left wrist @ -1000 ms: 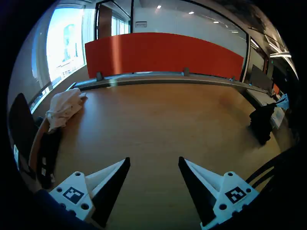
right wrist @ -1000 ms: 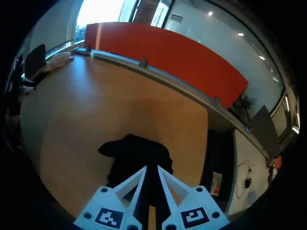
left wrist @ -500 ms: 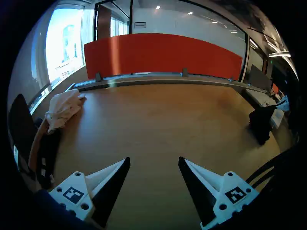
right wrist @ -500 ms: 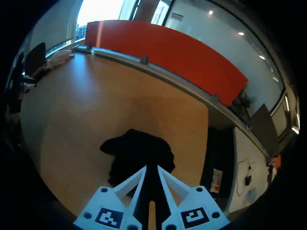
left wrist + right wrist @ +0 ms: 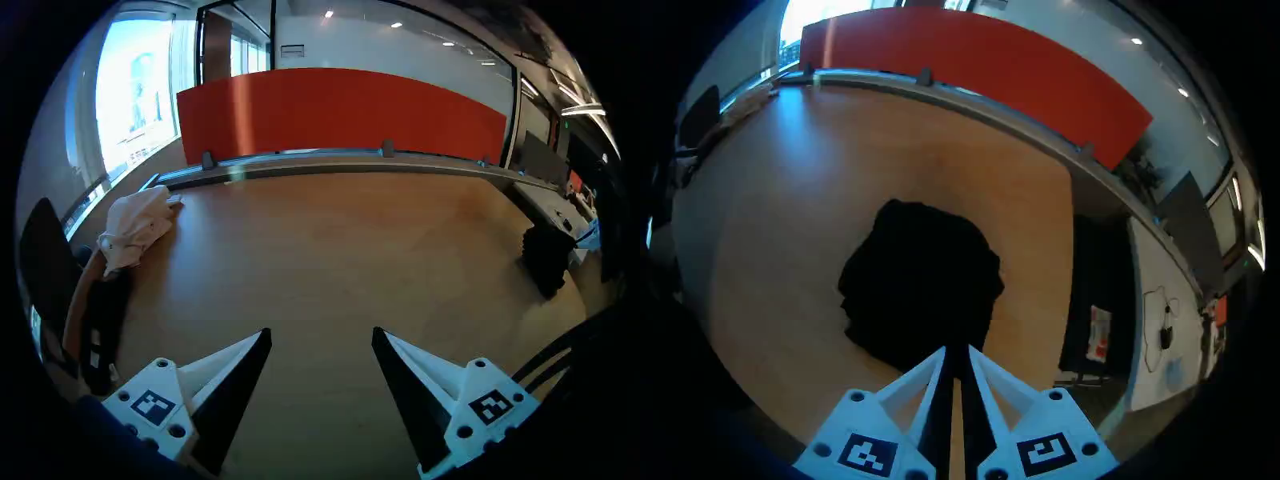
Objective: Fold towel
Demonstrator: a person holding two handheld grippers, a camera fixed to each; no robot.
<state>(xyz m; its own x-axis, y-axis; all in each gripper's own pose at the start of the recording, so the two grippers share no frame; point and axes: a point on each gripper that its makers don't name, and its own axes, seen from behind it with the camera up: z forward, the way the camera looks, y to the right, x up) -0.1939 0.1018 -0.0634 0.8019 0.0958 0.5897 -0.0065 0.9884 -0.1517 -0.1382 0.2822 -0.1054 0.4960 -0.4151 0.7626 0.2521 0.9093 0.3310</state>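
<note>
A black towel [image 5: 916, 280] lies bunched over the wooden table [image 5: 800, 184] near its right end. My right gripper [image 5: 957, 350] is shut, its tips pinching the towel's near edge. In the left gripper view the same black towel [image 5: 548, 256] stands as a dark heap at the far right of the table [image 5: 336, 240]. My left gripper [image 5: 320, 332] is open above bare wood, with nothing between its fingers, well apart from the towel.
A crumpled white cloth [image 5: 136, 224] sits at the table's far left corner. A red partition [image 5: 344, 112] on a grey rail runs along the back edge. A dark chair [image 5: 48, 256] stands off the left side. The table's right edge [image 5: 1074, 264] drops to the floor.
The right gripper view has tilted down and the black towel now looks larger and rounder under the fingers. In the left gripper view the heap looks more compact. The left gripper has barely moved.
</note>
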